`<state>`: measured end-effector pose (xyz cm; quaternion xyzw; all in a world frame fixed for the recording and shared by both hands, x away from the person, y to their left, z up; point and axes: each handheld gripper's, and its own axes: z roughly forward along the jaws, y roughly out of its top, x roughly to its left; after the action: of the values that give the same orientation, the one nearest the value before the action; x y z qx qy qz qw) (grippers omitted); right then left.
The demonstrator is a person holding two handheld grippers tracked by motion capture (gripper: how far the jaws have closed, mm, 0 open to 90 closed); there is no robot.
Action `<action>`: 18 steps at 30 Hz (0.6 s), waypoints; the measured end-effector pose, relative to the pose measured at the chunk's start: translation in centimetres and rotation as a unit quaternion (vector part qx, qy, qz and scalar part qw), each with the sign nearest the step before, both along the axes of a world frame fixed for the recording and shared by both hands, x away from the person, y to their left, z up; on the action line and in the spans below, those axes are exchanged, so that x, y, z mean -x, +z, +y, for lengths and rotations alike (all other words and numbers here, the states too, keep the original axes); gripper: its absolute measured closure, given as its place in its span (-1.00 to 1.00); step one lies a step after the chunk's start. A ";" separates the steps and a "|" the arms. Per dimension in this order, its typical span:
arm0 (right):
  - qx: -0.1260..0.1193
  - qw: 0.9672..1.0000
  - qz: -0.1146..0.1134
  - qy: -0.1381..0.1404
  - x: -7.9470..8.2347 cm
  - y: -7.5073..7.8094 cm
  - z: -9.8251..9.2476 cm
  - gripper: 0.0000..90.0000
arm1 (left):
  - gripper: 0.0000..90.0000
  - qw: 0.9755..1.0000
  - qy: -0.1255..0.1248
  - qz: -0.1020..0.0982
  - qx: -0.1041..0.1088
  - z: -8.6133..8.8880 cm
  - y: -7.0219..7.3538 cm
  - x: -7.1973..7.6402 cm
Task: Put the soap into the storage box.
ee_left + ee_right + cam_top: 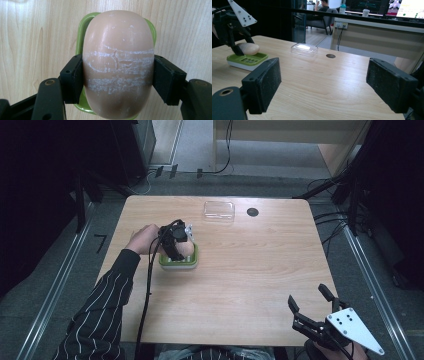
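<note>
A pinkish-beige bar of soap with white scuff lines sits between the pads of my left gripper, which is shut on its sides. Right under it is a green soap dish on a white base. From above, the left gripper points down over the dish at the table's left middle, with the soap partly hidden. I cannot tell whether the soap touches the dish. My right gripper stands open with nothing between its fingers, near the front right corner.
A clear plastic lid or box lies near the table's far edge, with a round black cable hole to its right. The wooden table spreads bare between the two grippers. Dark racks and cables surround the table.
</note>
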<state>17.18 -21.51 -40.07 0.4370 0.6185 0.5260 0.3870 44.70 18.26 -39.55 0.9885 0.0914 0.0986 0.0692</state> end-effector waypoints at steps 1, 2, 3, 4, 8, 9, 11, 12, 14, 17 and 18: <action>0.000 1.000 0.000 0.000 0.0 0.0 0.0 -0.71 | -0.26 1.000 0.001 0.003 0.004 0.0 -0.1 -0.1; 0.000 1.000 0.000 0.000 0.0 0.0 0.0 -0.71 | -0.26 1.000 0.000 0.003 0.005 0.1 -0.1 -0.1; 0.000 1.000 0.000 0.000 0.0 0.0 0.0 -0.71 | -0.26 1.000 0.002 0.003 0.008 0.1 -0.2 -0.1; 0.000 1.000 0.000 0.000 0.0 0.0 0.0 -0.71 | -0.26 1.000 0.002 0.005 0.008 0.2 -0.3 -0.2; 0.000 1.000 0.000 0.000 0.0 0.0 0.0 -0.71 | -0.26 1.000 0.008 0.008 0.006 0.5 -0.7 -0.5; 0.000 1.000 0.000 0.000 0.0 0.0 0.0 -0.71 | -0.26 1.000 0.012 0.009 0.010 0.6 -0.8 -0.6; 0.000 1.000 0.000 0.000 0.0 0.0 0.0 -0.71 | -0.26 1.000 0.012 0.012 0.012 0.8 -1.0 -0.8; 0.000 1.000 0.000 0.000 0.0 0.0 0.0 -0.71 | -0.26 1.000 0.016 0.014 0.013 0.8 -1.2 -0.8; 0.000 1.000 0.000 0.000 0.0 0.0 0.0 -0.71 | -0.26 1.000 0.016 0.014 0.013 1.0 -1.4 -1.0; 0.000 1.000 0.000 0.000 0.0 0.0 0.0 -0.71 | -0.26 1.000 0.019 0.017 0.016 1.2 -1.8 -1.2; 0.000 1.000 0.000 0.000 0.0 0.0 0.0 -0.71 | -0.26 1.000 0.021 0.018 0.015 1.3 -1.9 -1.3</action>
<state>17.19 -21.51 -40.07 0.4367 0.6186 0.5262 0.3870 45.96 19.52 -41.41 0.9868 0.1150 0.0813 0.0800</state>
